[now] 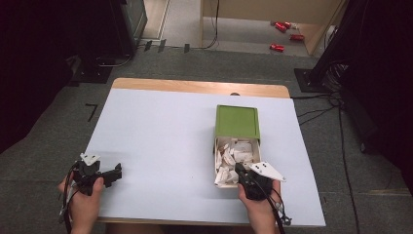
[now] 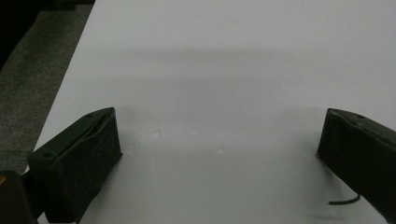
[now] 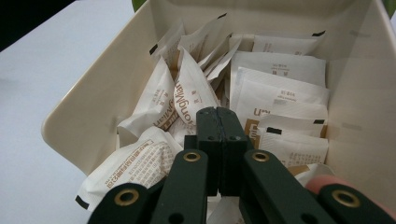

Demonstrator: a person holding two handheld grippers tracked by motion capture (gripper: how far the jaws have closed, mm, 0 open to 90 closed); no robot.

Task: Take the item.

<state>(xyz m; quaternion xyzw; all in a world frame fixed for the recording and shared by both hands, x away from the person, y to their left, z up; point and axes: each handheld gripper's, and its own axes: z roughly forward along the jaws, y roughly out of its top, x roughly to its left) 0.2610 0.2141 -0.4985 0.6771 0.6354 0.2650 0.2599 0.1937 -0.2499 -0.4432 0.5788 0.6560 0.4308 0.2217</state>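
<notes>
A cream box [image 1: 216, 155] with its green lid [image 1: 237, 122] slid back lies at the right of the white table [image 1: 160, 141]. It holds several white sachets [image 1: 234, 155] with brown print. My right gripper [image 1: 242, 171] dips into the box's near end. In the right gripper view its jaws stand pressed together, with the right gripper [image 3: 217, 116] tips against the sachets [image 3: 187, 100] inside the box [image 3: 93, 112]; I see no sachet between the pads. My left gripper [image 1: 113, 174] rests at the table's near left. Its jaws stand wide apart over bare table, so the left gripper [image 2: 219, 149] is open.
The table's wooden far edge [image 1: 195, 87] borders grey carpet. Red objects [image 1: 285, 34] lie on the floor far behind. Cables [image 1: 331, 105] and dark stands sit to the right of the table, with dark equipment [image 1: 117, 29] at the back left.
</notes>
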